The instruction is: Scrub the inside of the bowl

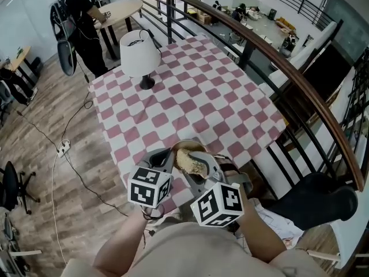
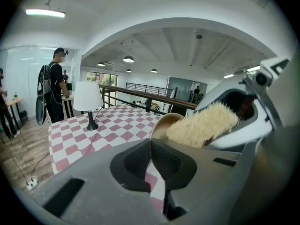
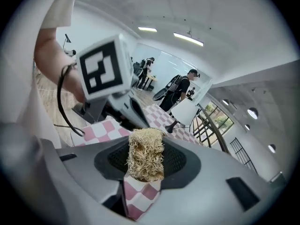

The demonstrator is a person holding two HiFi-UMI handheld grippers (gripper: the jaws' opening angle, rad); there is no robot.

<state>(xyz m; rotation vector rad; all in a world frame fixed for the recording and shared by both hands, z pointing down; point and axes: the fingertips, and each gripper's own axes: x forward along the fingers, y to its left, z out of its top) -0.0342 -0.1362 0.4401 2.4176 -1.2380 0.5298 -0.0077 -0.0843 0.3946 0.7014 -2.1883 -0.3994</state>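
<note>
Left gripper point(image 2: 152, 161) is pinching the bowl point(image 2: 161, 127) by its rim over the table's point(image 1: 196, 91) near edge. Right gripper point(image 3: 143, 170) is clamping the scrubber point(image 3: 146, 149), working inside. Best pressing firmly, circling the wall while the bowl's braced.

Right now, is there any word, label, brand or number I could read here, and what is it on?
No text can be read anywhere.
The left cube and the right cube: black-and-white square patterns only, no letters or numbers.
The lamp, cloth, bowl and scrubber: no print shows.
The far desks: whatever lies there is too small to tell.
</note>
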